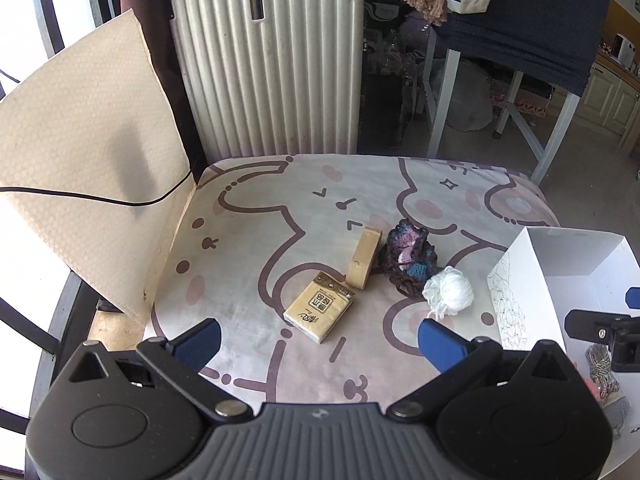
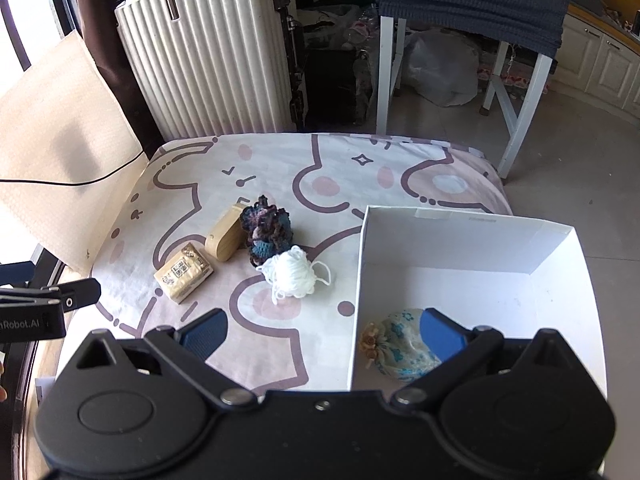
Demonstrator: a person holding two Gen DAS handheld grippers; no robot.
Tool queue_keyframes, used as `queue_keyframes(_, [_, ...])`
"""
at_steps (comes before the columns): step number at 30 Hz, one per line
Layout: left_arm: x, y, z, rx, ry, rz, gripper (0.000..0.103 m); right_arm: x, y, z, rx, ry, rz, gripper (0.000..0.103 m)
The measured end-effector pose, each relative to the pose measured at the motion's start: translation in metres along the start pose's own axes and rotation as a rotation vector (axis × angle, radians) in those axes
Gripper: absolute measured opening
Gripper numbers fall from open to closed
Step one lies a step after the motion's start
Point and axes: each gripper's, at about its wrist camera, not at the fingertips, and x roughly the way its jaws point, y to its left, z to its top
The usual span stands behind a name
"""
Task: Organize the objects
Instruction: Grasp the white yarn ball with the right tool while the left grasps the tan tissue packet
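Note:
On the patterned table cloth point(image 1: 280, 208) lie a tan tissue pack point(image 1: 319, 309), a wooden block point(image 1: 363, 259), a dark purple-blue crochet piece point(image 1: 406, 258) and a white yarn ball point(image 1: 450, 290). They also show in the right wrist view: tissue pack point(image 2: 184, 273), wooden block point(image 2: 227, 233), crochet piece point(image 2: 267, 230), yarn ball point(image 2: 294, 274). A white open box point(image 2: 460, 236) stands at the right and holds a floral cloth pouch point(image 2: 398, 346). My left gripper point(image 1: 320, 340) is open and empty just short of the tissue pack. My right gripper point(image 2: 324, 334) is open and empty, straddling the box's left wall.
A ribbed white suitcase point(image 1: 268, 68) stands behind the table. A cream padded sheet point(image 1: 80, 160) with a black cable leans at the left. A white-legged table with a dark blue cloth point(image 2: 472, 0) stands at the back right. The box also shows in the left wrist view point(image 1: 560, 256).

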Motion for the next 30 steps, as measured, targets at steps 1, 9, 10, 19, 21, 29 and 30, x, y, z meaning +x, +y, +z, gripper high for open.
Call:
queue_keyframes(1, [0.001, 0.0, 0.0, 0.0, -0.002, 0.0, 0.103, 0.001, 0.002, 0.0, -0.001, -0.002, 0.0, 0.103])
queue_keyframes(9, [0.012, 0.001, 0.005, 0.006, -0.024, -0.008, 0.103, 0.014, 0.01, 0.01, 0.036, -0.035, 0.033, 0.103])
queue_keyframes(10, [0.014, 0.0, 0.005, 0.004, -0.037, 0.004, 0.103, 0.016, 0.012, 0.011, 0.032, -0.037, 0.035, 0.103])
queue_keyframes(19, [0.049, 0.0, 0.014, 0.031, -0.054, 0.015, 0.103, 0.044, 0.023, 0.033, 0.008, -0.046, 0.054, 0.103])
queue_keyframes(21, [0.06, 0.002, 0.017, 0.046, -0.058, 0.023, 0.102, 0.052, 0.028, 0.038, -0.006, -0.045, 0.059, 0.1])
queue_keyframes(29, [0.108, 0.023, 0.029, 0.065, -0.035, -0.006, 0.101, 0.099, 0.04, 0.051, -0.087, -0.006, 0.029, 0.087])
queue_keyframes(30, [0.114, 0.025, 0.03, 0.072, -0.028, -0.021, 0.098, 0.106, 0.04, 0.052, -0.086, -0.001, 0.032, 0.085])
